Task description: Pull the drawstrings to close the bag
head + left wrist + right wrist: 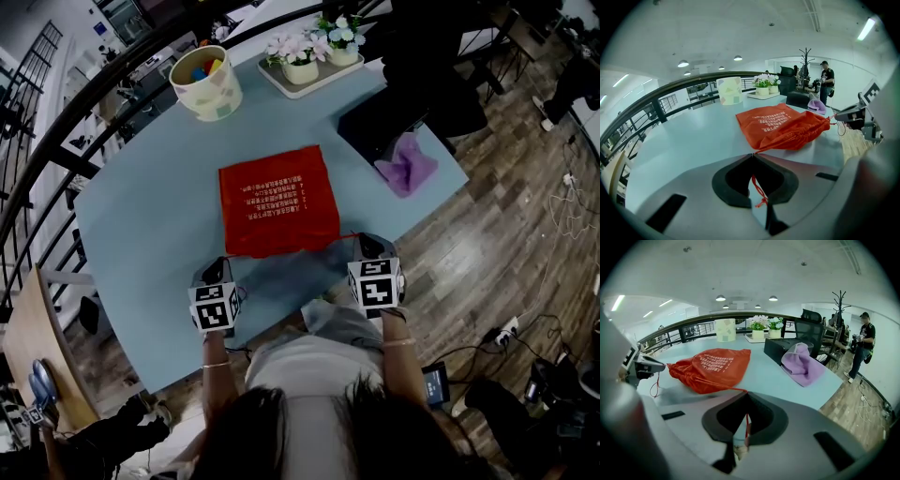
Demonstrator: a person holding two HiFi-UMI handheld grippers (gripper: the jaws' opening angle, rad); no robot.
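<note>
- The red drawstring bag (279, 200) lies flat in the middle of the blue table (141, 206), with its mouth at 6 o'clock already puckered.
- The left gripper (752, 154), at the bag's 7 o'clock, is clenched on the left drawstring (758, 187).
- The right gripper (746, 392), at 5 o'clock, pinches the right drawstring (747, 425).
- The step looks like cinching. The next move calls for pulling toward 9 and 3 o'clock with both grips tight.

We saw a red bag (279, 199) printed with rows of white lettering, its drawstring (758, 187) red too. The table (150, 216) was pale blue, the cloth (406, 164) purple, the box (380, 122) black, the cup (207, 84) cream with pastel patches. The left gripper (219, 264) and right gripper (364, 242) bore black-and-white square markers.
</note>
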